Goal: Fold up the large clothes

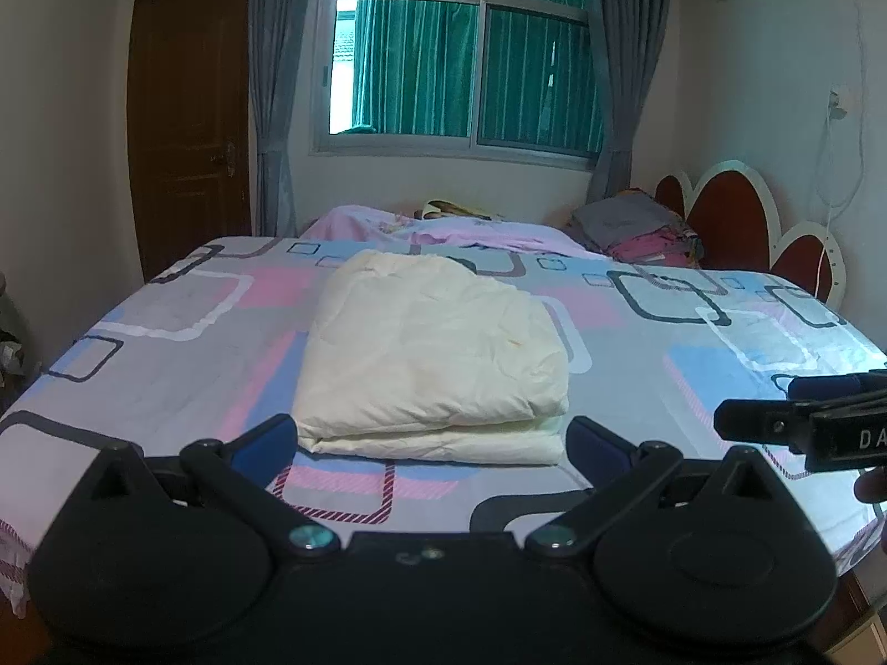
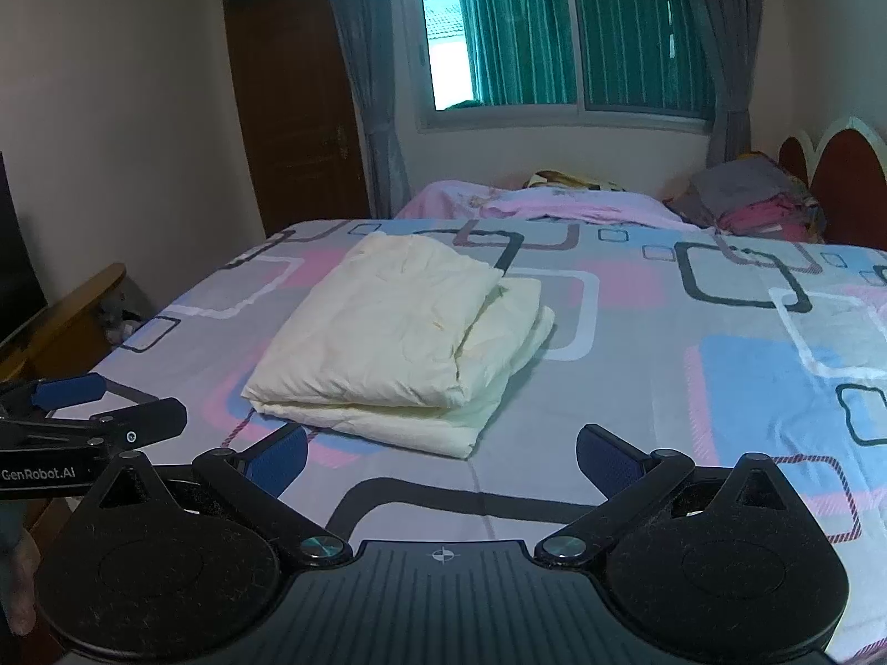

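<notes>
Cream garment (image 1: 432, 354) lies folded on my bedsheet (image 1: 693, 388); both tongs, left (image 1: 432, 440) and right (image 2: 443, 457), gape wide, empty. I'd square its staggered right edges gently.

A bed with one folded cloth on it

The bed (image 1: 166, 366) has a sheet with pink, blue and grey squares. A cream folded garment (image 1: 432, 354) lies on its middle. At the far side lie a pink blanket (image 1: 443, 230) and a clothes pile (image 1: 643, 233).
</notes>
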Available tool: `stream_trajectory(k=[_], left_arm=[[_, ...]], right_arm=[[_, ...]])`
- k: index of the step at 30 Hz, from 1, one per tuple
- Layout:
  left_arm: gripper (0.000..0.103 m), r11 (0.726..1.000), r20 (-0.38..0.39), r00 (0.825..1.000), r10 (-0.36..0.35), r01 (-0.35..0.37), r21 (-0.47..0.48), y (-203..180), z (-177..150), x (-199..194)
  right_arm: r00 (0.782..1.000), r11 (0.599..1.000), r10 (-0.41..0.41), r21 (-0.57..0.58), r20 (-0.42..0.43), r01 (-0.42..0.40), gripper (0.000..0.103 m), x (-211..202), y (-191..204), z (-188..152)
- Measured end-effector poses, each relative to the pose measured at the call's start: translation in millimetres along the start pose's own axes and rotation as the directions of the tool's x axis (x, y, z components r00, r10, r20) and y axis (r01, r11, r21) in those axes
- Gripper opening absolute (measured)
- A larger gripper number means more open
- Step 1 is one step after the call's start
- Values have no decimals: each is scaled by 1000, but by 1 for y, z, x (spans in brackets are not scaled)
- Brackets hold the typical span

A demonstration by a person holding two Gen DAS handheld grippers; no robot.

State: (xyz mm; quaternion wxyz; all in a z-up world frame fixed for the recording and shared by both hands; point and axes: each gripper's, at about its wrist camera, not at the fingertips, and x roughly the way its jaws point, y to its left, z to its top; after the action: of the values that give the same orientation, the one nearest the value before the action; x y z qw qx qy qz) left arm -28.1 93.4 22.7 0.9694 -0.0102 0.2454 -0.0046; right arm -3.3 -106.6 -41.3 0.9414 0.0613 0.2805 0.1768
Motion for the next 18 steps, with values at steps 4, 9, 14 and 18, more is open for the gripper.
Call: stream_trajectory(k=[4, 9, 14, 18], left_arm=[[103, 1000, 7, 1000, 1, -1, 10, -4, 0, -1], [103, 1000, 7, 1000, -2, 2, 14, -6, 0, -1], [103, 1000, 5, 1000, -7, 6, 21, -7, 1, -1], [103, 1000, 4, 1000, -7, 7, 24, -7, 2, 0]], right_arm=[[1000, 1000, -3, 2, 0, 3, 102, -2, -3, 0], [1000, 1000, -8, 6, -2, 8, 102, -4, -8, 0], [1000, 1000, -11, 10, -1, 11, 102, -7, -11, 0], [1000, 1000, -14, 9, 1, 14, 102, -8, -11, 0]])
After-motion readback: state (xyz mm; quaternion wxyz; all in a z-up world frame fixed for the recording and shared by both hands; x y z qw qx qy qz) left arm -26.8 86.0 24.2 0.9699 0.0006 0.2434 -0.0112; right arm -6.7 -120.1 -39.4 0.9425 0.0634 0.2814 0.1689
